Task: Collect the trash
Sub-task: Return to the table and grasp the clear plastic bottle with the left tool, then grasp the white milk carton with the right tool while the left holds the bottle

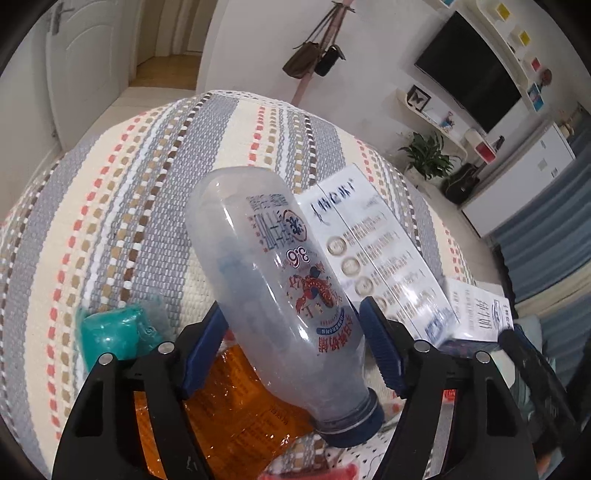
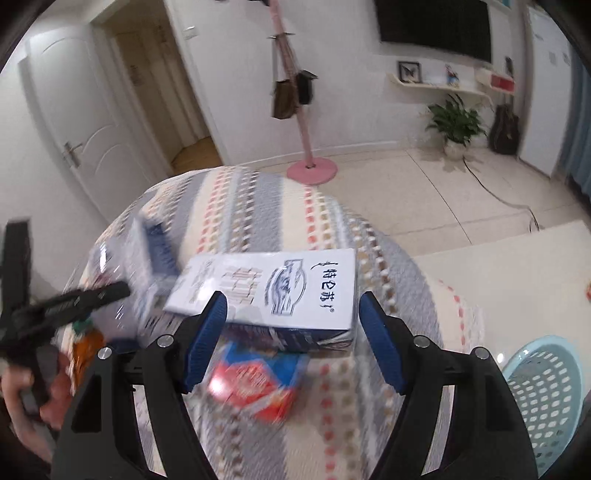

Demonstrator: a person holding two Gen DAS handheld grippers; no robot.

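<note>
An empty plastic bottle point(image 1: 280, 295) is seen tilted between the spread pads of the left gripper point(image 1: 291, 350), cap nearest the camera; whether it is pinched cannot be told. The right gripper point(image 2: 291, 339) is held released over a milk carton point(image 2: 273, 291), apparently lined up for taking to the basket point(image 2: 546, 398) alongside.

Striped woven tablecloth point(image 2: 258, 206) w/ grey, cream, red & brown bands fills centre of both views. Pink coat stand point(image 2: 312, 171) top centre, round base on tiled floor point(image 2: 424, 192); brown bag point(image 2: 283, 98) & black bag point(image 2: 305, 86) hang on it. White door point(image 2: 79, 122) upper left. Black TV point(image 2: 436, 26) upper right, wall shelf point(image 2: 439, 85) under it w/ framed butterfly point(image 2: 409, 72). Potted plant point(image 2: 456, 123) & dark guitar point(image 2: 504, 127) right, on floor.
</note>
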